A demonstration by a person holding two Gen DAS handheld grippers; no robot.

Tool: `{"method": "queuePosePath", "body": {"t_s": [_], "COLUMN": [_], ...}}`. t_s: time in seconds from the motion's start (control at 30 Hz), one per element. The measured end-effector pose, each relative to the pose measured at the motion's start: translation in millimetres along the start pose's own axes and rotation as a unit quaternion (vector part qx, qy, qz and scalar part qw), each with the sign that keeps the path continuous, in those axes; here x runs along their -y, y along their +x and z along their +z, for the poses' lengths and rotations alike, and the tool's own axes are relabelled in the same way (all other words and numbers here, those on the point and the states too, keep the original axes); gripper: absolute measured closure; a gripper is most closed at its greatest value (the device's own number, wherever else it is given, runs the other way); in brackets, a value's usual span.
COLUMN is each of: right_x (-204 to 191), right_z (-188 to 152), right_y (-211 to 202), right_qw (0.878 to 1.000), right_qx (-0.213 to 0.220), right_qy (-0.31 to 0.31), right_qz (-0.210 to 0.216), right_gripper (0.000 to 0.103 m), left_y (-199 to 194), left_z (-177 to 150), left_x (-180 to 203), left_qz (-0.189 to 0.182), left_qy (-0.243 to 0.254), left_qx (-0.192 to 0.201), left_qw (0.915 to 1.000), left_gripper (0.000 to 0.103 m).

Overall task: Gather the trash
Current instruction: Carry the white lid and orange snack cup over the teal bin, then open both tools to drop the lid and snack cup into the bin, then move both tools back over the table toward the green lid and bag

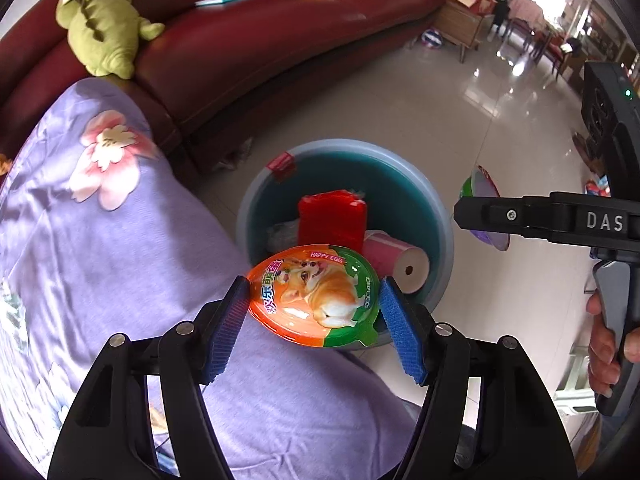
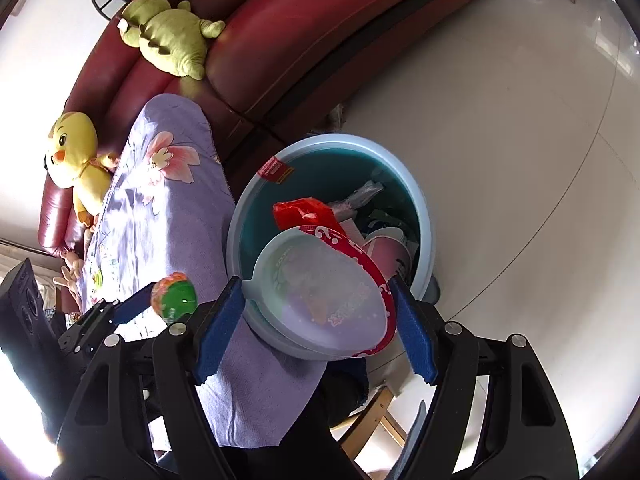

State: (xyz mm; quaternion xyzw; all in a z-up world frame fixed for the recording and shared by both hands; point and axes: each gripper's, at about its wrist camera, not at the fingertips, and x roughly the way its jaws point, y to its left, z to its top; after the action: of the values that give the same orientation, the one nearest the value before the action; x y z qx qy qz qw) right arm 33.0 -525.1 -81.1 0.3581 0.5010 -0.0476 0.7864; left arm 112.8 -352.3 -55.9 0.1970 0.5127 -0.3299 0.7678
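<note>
My left gripper is shut on an orange and green egg-shaped toy pack with a puppy picture, its blue pads pressing on both sides. The pack hangs over the near rim of a light blue trash bin on the floor. Inside the bin lie a red wrapper and a pink roll. My right gripper is shut on a second egg-shaped pack, pale back up with a red rim, over the same bin. The left gripper's pack shows at the lower left of the right wrist view.
A purple flowered cloth covers a surface left of the bin. A dark red sofa curves behind, with a green plush and a yellow duck plush. Pale tiled floor spreads to the right.
</note>
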Motion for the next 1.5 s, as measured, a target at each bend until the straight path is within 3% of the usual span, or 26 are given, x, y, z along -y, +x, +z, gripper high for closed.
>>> {"method": "queuePosePath", "body": {"t_s": [0.43,0.63,0.7,0.8,1.17,1.5], "right_x": [22.6,15.8,10.6,0.9,-48.2,-58.3], "right_z": [12.3,11.9,11.8,10.7,5.5,0.0], "right_y": [-1.6,6.3,8.9,11.1,31.3,41.1], "right_qw": [1.000,1.000,1.000,1.000,0.997,0.996], "right_qx": [-0.008,-0.016,-0.018,-0.022,-0.044,-0.061], "right_qy": [0.013,0.006,0.001,-0.009,-0.063,-0.053], "right_qz": [-0.011,-0.008,-0.007,-0.005,-0.008,-0.030], "right_gripper": [0.033,0.033,0.033,0.033,0.032,0.023], "left_y": [40.6,34.2,28.3,17.7,-14.1,-24.1], "left_z": [17.0,13.8,11.4,5.6,-22.3,-41.2], "left_x": [34.2,21.4,15.2,6.7,-33.2,-62.6], "left_qz": [-0.020,-0.018,-0.015,-0.007,-0.011,-0.017], "left_qy": [0.014,-0.009,-0.016,-0.024,-0.073,-0.101], "left_qx": [-0.039,-0.036,-0.030,-0.016,0.002,0.006], "left_qw": [0.9990,0.9991,0.9993,0.9996,0.9973,0.9947], "left_gripper": [0.031,0.030,0.018,0.014,0.011,0.011]}}
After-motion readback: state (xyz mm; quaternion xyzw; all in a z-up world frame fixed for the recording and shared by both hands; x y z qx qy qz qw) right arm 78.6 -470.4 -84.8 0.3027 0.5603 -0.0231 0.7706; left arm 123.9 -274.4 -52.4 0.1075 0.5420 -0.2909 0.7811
